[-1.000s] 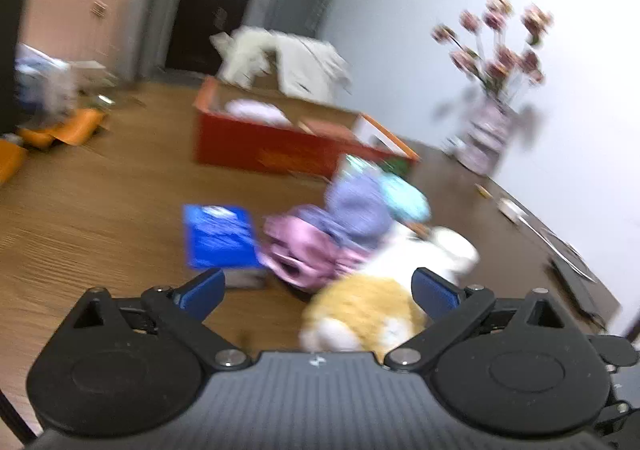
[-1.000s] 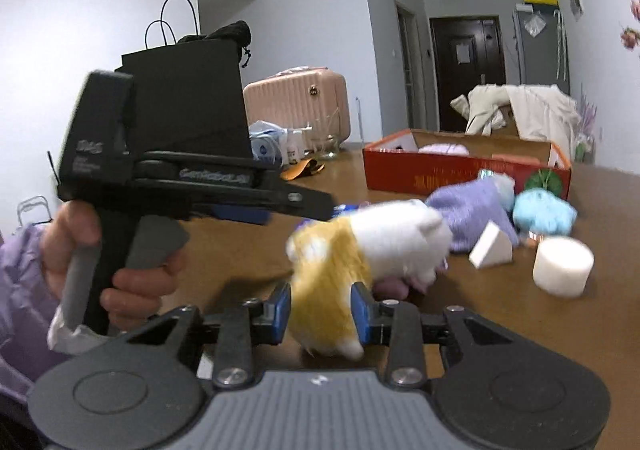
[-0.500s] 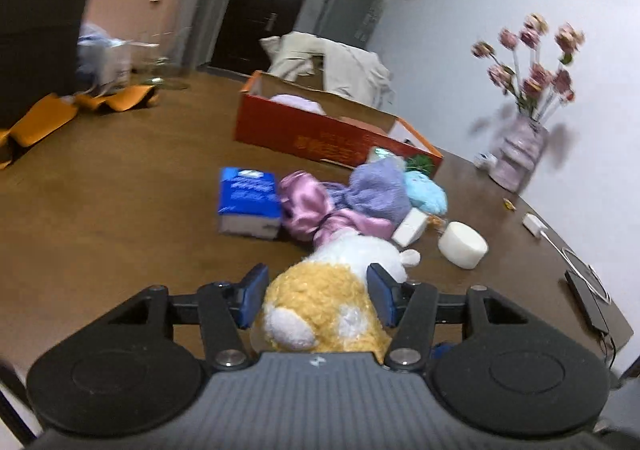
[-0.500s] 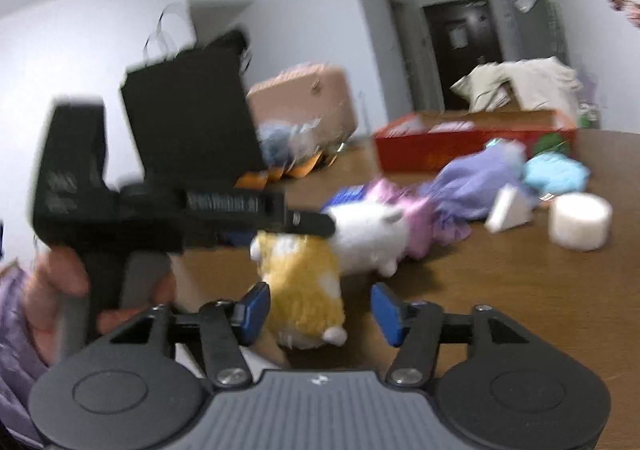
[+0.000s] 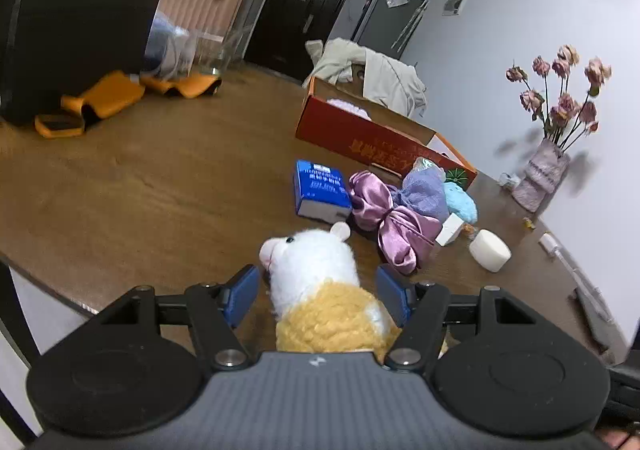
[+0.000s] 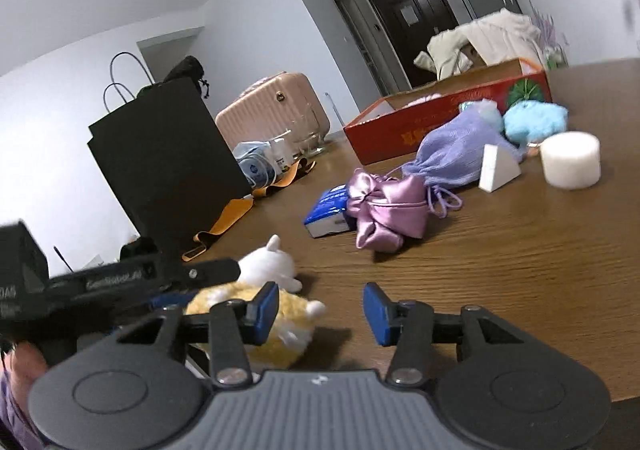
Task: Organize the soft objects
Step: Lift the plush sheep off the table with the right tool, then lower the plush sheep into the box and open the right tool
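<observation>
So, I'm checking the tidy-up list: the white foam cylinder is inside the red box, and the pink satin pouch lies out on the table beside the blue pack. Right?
Not quite. The white foam cylinder stands on the table, outside the red box, as the right wrist view shows. The pink satin pouch does lie out on the table beside the blue pack.

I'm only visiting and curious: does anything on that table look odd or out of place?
Mostly the loose heap: a pink satin pouch and a lilac drawstring bag lie slumped beside the red box rather than in it, and a blue packet is half tucked under the pouch.
</observation>
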The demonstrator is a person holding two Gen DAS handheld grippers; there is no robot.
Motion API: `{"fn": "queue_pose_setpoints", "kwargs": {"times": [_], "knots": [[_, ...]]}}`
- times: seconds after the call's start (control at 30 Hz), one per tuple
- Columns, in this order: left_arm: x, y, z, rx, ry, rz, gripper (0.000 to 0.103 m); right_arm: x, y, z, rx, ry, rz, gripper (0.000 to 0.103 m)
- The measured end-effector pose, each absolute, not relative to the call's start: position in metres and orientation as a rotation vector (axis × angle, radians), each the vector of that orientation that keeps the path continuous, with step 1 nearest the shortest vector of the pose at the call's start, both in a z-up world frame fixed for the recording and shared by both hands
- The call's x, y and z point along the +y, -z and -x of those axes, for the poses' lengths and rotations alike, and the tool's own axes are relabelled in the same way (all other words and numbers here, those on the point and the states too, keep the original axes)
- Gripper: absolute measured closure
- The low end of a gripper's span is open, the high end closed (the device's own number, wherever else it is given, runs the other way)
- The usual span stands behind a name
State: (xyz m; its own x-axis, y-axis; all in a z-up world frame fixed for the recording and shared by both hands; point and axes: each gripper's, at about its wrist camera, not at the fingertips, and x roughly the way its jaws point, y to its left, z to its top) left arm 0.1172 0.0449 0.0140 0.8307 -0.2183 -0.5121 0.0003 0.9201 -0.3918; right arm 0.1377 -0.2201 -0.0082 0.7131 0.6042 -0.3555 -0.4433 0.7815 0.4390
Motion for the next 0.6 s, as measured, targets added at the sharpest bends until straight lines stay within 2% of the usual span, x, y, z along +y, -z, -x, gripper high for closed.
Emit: {"fn": "queue_pose_setpoints", "kwargs": {"times": [0.07,0.13,0.27,0.43,0.6], "knots": [[0.049,-0.011,-0.120,0.613,0.140,0.421,0.037,-0.214,0.008,-0.141,0.531,-0.601,-0.351,0.056],[0.051,-0.007,-0.122,0.635,0.174,0.440,0.048,-0.209,0.011,-0.144,0.566,-0.618,-0.383,0.053],[0.054,-0.003,-0.128,0.657,0.206,0.498,0.053,-0.207,0.024,-0.159,0.647,-0.649,-0.527,0.053],[0.051,-0.005,-0.142,0.675,0.205,0.537,0.058,-0.208,0.031,-0.175,0.697,-0.661,-0.644,0.071],[0.050,-0.028,-0.171,0.625,0.251,0.586,0.059,-0.216,0.000,-0.194,0.618,-0.634,-0.640,0.078]]}}
